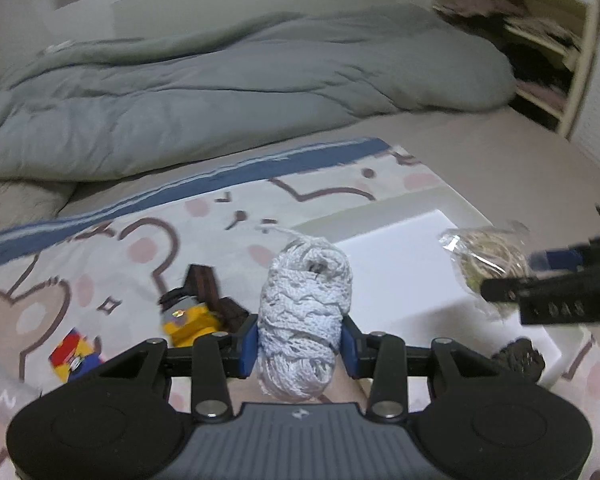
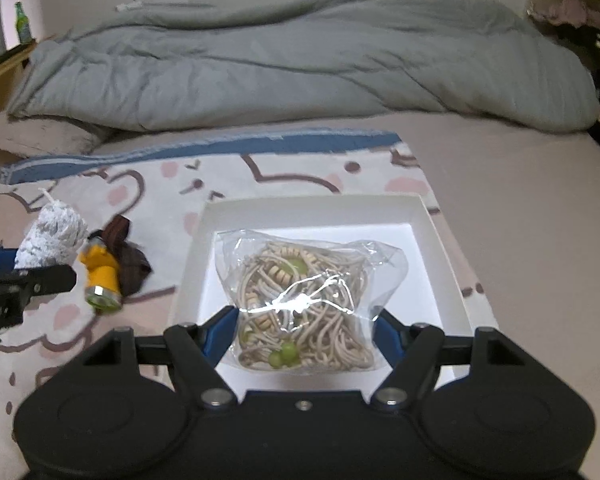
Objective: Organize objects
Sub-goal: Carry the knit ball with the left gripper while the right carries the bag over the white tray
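Observation:
My left gripper (image 1: 300, 338) is shut on a white ball of cord (image 1: 306, 312), held above the patterned blanket; the ball also shows in the right wrist view (image 2: 52, 236). My right gripper (image 2: 304, 332) is shut on a clear plastic bag of beige cords and green beads (image 2: 304, 288), held over the open white box (image 2: 440, 248). In the left wrist view the bag (image 1: 488, 258) hangs over the box (image 1: 400, 268) at the right. A yellow headlamp with a brown strap (image 2: 104, 272) lies on the blanket left of the box.
A small red, yellow and blue item (image 1: 74, 354) lies on the blanket at the left. A dark object (image 1: 520, 358) sits by the box's near corner. A grey duvet (image 2: 300, 64) is heaped behind. Shelves (image 1: 548, 48) stand at the far right.

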Tool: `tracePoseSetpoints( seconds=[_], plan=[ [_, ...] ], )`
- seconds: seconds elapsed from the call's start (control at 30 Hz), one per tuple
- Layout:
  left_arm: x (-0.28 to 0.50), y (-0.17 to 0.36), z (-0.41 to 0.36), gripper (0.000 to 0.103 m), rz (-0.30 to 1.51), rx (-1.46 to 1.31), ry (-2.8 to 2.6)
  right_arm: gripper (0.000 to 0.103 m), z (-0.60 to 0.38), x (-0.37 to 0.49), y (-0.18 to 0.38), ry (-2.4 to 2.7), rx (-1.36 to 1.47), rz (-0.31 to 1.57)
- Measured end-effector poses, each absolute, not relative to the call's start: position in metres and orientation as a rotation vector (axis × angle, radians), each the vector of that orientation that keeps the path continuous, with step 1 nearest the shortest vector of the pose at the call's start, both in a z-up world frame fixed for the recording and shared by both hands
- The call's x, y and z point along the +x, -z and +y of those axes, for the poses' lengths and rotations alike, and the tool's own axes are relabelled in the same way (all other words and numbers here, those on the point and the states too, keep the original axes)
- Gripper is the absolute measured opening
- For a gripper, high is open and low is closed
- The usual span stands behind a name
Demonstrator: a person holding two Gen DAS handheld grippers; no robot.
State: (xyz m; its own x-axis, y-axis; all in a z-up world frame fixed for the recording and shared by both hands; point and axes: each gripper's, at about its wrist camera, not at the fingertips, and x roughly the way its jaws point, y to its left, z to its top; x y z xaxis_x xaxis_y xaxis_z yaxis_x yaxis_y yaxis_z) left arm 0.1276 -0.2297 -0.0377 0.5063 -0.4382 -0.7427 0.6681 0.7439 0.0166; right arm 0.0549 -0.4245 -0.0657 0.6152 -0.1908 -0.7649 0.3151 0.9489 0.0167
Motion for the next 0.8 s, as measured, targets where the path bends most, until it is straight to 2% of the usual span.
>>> tracePoseSetpoints(
  seconds=[0.23,0.8],
  plan=[
    [0.115,0.054,-0.260,0.042,0.800,0.406,0.777,0.073,-0.448,0.058,0.088,0.343,0.179,0.920],
    [0.102,0.090,-0.304,0.043,0.905,0.390,0.858,0.073,-0.461,0.065,0.120,0.373,0.199,0.992]
  ],
)
